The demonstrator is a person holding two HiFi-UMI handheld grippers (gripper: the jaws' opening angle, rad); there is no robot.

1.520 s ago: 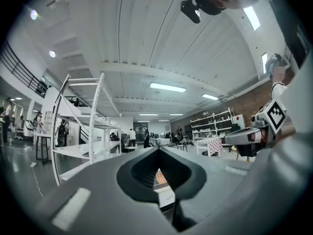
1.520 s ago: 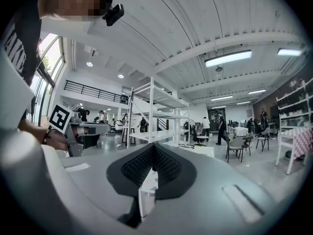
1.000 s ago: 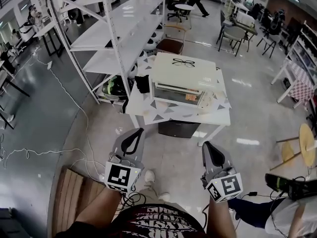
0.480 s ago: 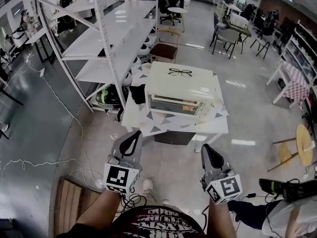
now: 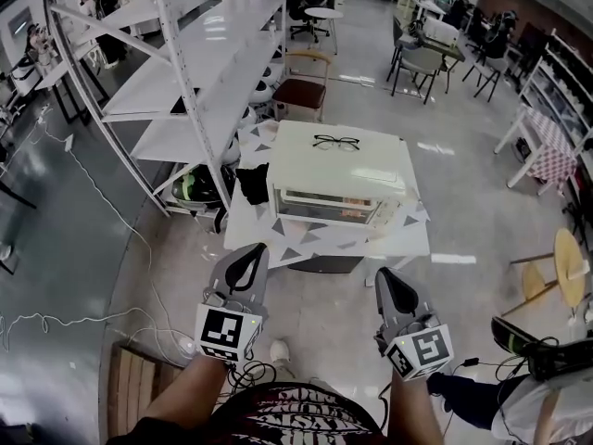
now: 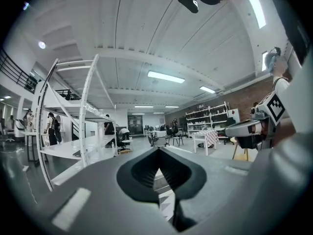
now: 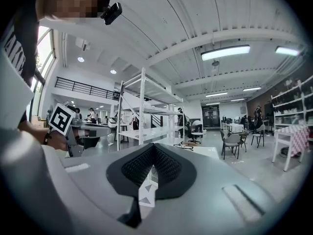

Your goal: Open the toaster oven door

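A cream toaster oven (image 5: 338,170) stands on a small white table (image 5: 278,239) with grey triangles, its glass door (image 5: 324,204) closed and facing me. A pair of black glasses (image 5: 335,142) lies on its top. Both grippers are held low by my body, well short of the table. The left gripper (image 5: 248,253) and the right gripper (image 5: 387,278) are each shut, with nothing between the fingers. In the right gripper view the glasses (image 7: 185,147) show beyond the shut right gripper (image 7: 154,147). The left gripper (image 6: 157,151) looks past the table's patterned edge (image 6: 166,202).
A tall white shelving rack (image 5: 176,72) runs along the left of the table, with a dark bundle (image 5: 252,182) beside the oven. A brown chair (image 5: 301,86) stands behind. A wooden pallet (image 5: 139,387) and cables lie at my left foot. A round stool (image 5: 570,267) is at right.
The table and oven have slid lower and grown slightly in the head view as I came closer. Both grippers keep the same places in view and stay shut.
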